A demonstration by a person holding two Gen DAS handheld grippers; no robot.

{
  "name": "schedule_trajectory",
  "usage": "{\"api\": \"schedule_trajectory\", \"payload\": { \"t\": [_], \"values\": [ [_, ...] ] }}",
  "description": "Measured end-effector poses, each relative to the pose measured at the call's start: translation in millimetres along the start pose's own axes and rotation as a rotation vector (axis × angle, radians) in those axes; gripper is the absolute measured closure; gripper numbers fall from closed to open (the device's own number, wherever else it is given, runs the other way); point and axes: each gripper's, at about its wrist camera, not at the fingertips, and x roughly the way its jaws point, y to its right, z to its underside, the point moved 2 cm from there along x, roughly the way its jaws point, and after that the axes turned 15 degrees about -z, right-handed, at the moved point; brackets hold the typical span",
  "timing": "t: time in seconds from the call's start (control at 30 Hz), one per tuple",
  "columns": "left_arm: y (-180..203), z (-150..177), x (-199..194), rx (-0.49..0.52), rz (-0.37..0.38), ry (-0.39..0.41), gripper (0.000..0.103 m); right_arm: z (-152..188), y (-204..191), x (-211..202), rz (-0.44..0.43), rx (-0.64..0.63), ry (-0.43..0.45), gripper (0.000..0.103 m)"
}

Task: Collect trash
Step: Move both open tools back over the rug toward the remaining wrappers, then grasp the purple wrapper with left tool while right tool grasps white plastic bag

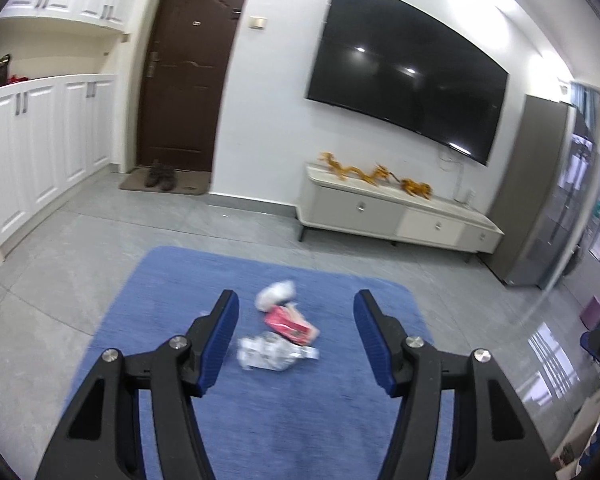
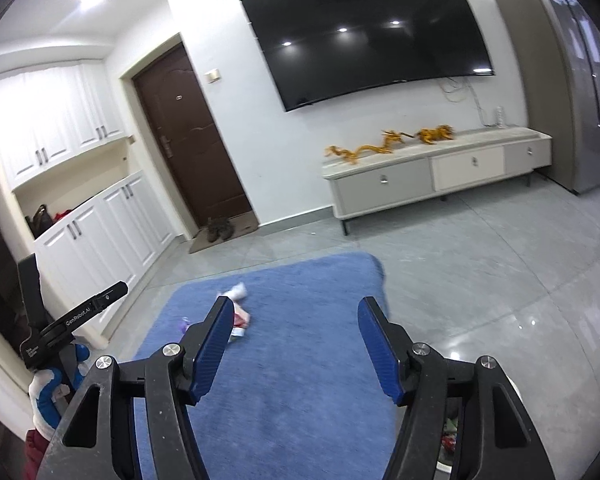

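The left gripper (image 1: 296,336) is open, with nothing between its blue pads (image 1: 222,344). It points down at a blue rug (image 1: 340,420) on the grey floor (image 1: 60,300). Three bits of trash lie close together on the rug, just ahead of its tips: a white crumpled wad (image 1: 275,295) farthest off, a pink wrapper (image 1: 290,325) in the middle, and a silver crinkly wrapper (image 1: 270,354) nearest. The right gripper (image 2: 294,340) is open and empty too, and the trash sits ahead of it and off to its left side, partly hidden behind its left finger. All three bits look very light, thin and soft. They would probably squash flat when pinched, and the shiny ones may slip. The best spot to pinch is likely the puffy middle of each bit, where the wrapper bunches up, not a flat edge.
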Motion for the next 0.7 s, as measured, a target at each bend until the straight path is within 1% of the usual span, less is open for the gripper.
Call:
{"api": "schedule_trajectory", "payload": {
  "t": [0.17,0.27,0.37,0.43,0.57,0.7],
  "values": [
    [-39.0,-1.9,16.0,-0.055,-0.041,-0.011,0.045,-9.8,-15.1,31.2,-0.045,-0.032,-0.025,0.041],
    [-56.9,4.0,38.9,-0.077,-0.066,-0.044,0.045,-11.7,-20.0,54.6,-0.062,-0.042,-0.05,0.041],
    [-65.7,16.8,62.0,-0.084,-0.082,-0.086,0.045,-7.9,-19.9,84.6,-0.083,-0.039,-0.088,0.041],
    [-70.5,27.2,86.2,-0.086,-0.091,-0.125,0.045,-3.1,-21.0,104.7,-0.102,-0.042,-0.116,0.041],
    [-71.8,46.6,123.1,-0.089,-0.095,-0.187,0.045,14.9,-23.5,156.6,-0.167,-0.07,-0.197,0.041],
    [-66.2,57.5,155.3,-0.088,-0.093,-0.231,0.045,36.9,-27.5,200.0,-0.212,-0.104,-0.279,0.041]
  ]
}}
